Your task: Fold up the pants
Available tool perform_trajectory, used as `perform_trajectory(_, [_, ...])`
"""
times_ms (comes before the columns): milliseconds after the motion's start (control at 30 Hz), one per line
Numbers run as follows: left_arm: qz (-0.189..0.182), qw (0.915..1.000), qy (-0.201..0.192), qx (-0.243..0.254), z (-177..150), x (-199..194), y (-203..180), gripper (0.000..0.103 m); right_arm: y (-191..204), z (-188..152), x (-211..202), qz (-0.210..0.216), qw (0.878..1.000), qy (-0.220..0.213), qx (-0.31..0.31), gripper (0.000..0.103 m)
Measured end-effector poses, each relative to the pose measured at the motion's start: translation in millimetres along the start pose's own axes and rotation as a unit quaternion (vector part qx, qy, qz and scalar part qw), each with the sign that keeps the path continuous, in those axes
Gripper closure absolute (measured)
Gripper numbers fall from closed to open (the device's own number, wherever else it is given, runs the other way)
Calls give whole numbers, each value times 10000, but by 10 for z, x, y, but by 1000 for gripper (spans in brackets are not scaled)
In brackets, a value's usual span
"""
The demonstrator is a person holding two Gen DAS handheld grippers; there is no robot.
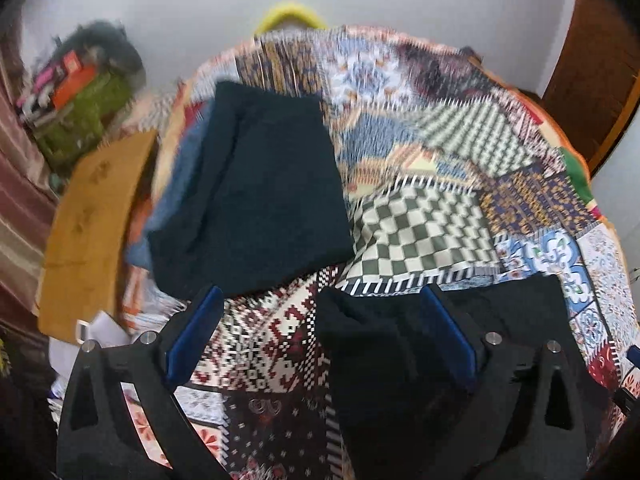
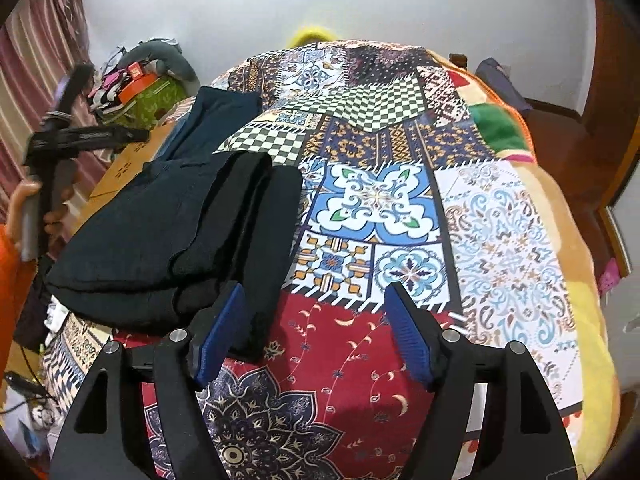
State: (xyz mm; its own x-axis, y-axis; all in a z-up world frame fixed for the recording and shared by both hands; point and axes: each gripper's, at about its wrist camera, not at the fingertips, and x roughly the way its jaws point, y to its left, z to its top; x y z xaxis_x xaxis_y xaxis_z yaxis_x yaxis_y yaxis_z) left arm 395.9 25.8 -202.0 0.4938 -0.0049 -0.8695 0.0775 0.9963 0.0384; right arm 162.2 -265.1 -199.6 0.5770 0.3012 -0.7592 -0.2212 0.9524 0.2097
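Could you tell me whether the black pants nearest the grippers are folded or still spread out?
Folded: the black pants lie as a compact layered bundle on the patchwork bedspread, stacked edges showing. Neither open gripper, left or right, holds them.

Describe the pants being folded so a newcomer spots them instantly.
Start at the patchwork bedspread covering the bed. On its left side, at the near edge, lie the black pants, folded lengthwise. The pile beyond them is navy and blue; these are pure black.

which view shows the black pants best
Right wrist: the black pants lie sharp and almost whole on the quilt. The left wrist view is blurred and its gripper hides part of them.
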Motion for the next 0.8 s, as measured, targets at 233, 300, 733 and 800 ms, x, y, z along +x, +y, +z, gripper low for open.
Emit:
perform_trajectory(233, [24, 9964, 846, 79, -219, 573, 43, 4, 46, 71, -43, -114, 9998, -95, -143, 33])
perform_trajectory(300, [-144, 9957, 917, -81, -316, 558, 121, 4, 68, 78, -65, -151, 9996, -131, -207, 32])
perform_trajectory(733, [-30, 9972, 727, 158, -1193, -227, 282, 5, 69, 30, -283, -177, 9990, -314, -264, 29])
perform_trajectory(800, [-82, 9976, 646, 251, -1306, -364, 234, 9, 77, 19, -329, -196, 9988, -351, -281, 29])
